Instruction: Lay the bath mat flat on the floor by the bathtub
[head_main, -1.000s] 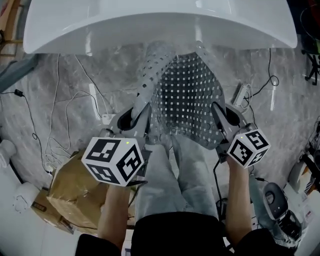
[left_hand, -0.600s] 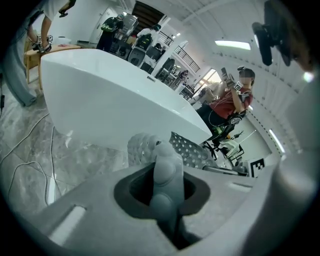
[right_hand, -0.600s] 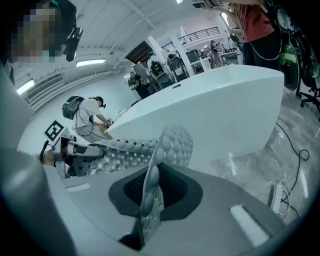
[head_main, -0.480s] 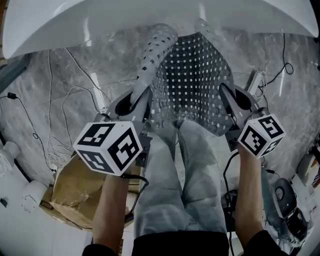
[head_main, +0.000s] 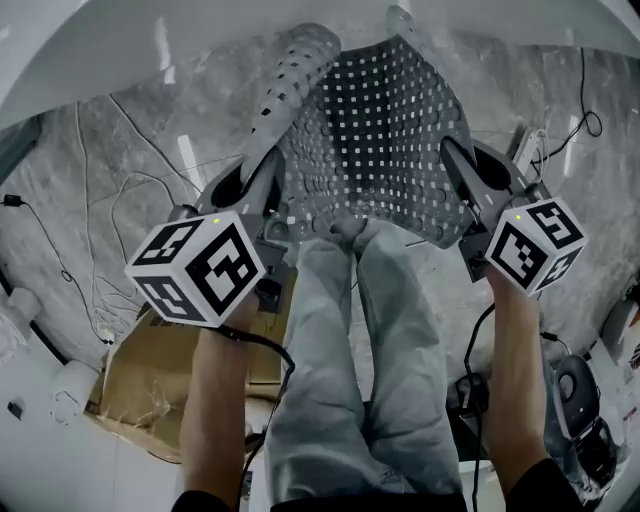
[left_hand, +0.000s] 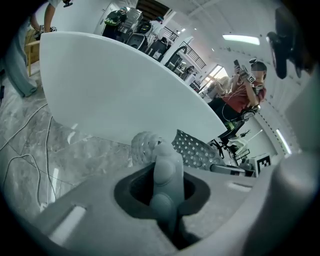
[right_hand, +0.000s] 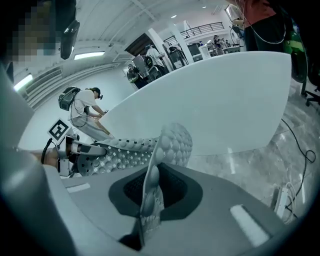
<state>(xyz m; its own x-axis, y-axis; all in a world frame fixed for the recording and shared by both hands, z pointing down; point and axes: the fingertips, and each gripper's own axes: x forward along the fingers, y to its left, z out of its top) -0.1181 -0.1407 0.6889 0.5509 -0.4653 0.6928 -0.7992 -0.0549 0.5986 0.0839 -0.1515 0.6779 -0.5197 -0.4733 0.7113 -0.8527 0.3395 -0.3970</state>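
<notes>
Both forearms reach forward over my operator's legs (head_main: 345, 330), each tool angled down toward the bathtub (head_main: 90, 55), marker cubes uppermost.

Left tool (head_main: 262, 190): jaws clamped on the near left corner of the bath mat (head_main: 385, 120); in the left gripper view a thick grey fold of mat sits pinched between them.

Right tool (head_main: 452, 163): jaws clamped on the near right corner; the right gripper view shows a thin, bumpy mat edge held upright in the gap.

Hard to read: the mat's far edge runs under the tub rim at the top of the head view, so I cannot tell whether it touches the floor (head_main: 120, 170). The near edge is partly hidden behind the knees.

Mat position: it spans from tool to tool, sloping away from them toward the tub wall, perforated face up. Its left side curls over into a roll just beyond the left tool. A cardboard box (head_main: 150, 370) and loose cables (head_main: 95, 230) lie on the floor to the left.
</notes>
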